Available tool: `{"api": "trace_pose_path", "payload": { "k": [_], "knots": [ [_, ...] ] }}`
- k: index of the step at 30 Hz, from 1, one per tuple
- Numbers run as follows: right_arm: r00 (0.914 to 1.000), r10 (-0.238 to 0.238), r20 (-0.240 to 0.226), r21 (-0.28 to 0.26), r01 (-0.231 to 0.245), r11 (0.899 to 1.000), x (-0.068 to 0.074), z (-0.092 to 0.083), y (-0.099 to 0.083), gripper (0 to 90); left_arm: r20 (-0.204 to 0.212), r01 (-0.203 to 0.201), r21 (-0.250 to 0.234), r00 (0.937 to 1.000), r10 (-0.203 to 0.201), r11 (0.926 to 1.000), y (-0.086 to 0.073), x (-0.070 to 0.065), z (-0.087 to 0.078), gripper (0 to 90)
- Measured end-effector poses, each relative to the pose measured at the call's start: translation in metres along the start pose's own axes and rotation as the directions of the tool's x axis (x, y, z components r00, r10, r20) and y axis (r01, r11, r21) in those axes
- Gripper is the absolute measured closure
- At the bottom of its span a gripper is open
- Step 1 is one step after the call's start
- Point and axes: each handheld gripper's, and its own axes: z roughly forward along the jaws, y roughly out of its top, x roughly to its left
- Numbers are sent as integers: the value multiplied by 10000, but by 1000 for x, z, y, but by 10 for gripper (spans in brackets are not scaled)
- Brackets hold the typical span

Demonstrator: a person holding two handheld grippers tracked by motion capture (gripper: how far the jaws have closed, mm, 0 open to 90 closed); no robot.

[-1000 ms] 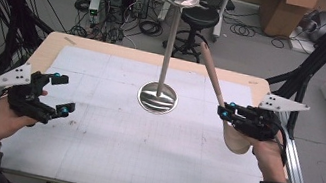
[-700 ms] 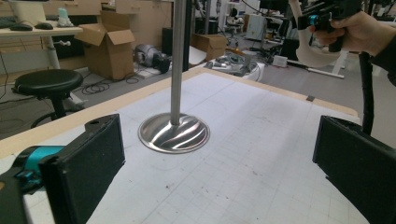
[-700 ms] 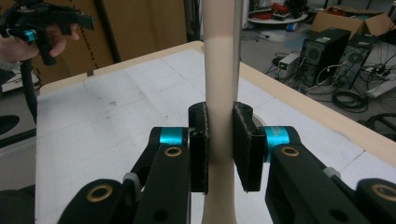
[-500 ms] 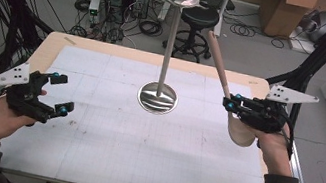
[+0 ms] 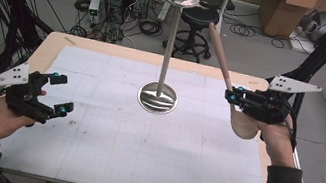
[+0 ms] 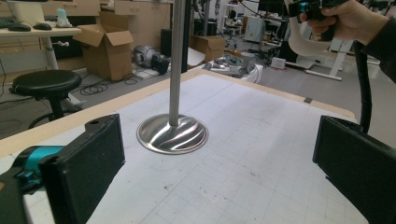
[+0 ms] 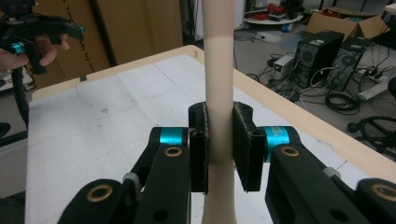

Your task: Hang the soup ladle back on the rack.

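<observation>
High view: right claw (image 5: 237,97) clamped on long beige wooden spoon (image 5: 225,74), handle slanting up and away toward tall polished steel stand with round base (image 5: 158,97), bowl hanging below the hand beside the tabletop (image 5: 106,142) edge. Right gripper view: pads pressed flat on both sides of the handle's lower stretch, shaft rising straight between them. Probably light, stiff, smooth, so prone to swivelling in the grip; best held near the bowl, as now. Left claw (image 5: 60,95) wide apart, empty, above the left tabletop, well apart from spoon.
</observation>
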Motion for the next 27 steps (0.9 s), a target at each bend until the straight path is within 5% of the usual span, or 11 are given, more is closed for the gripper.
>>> {"api": "trace_pose_path", "payload": {
  "k": [27],
  "knots": [
    [9998,-93,196,-252,98,9996,-11,20,27,783,90,94,-151,9999,-92,9998,0,-3,-5,25]
  ]
}}
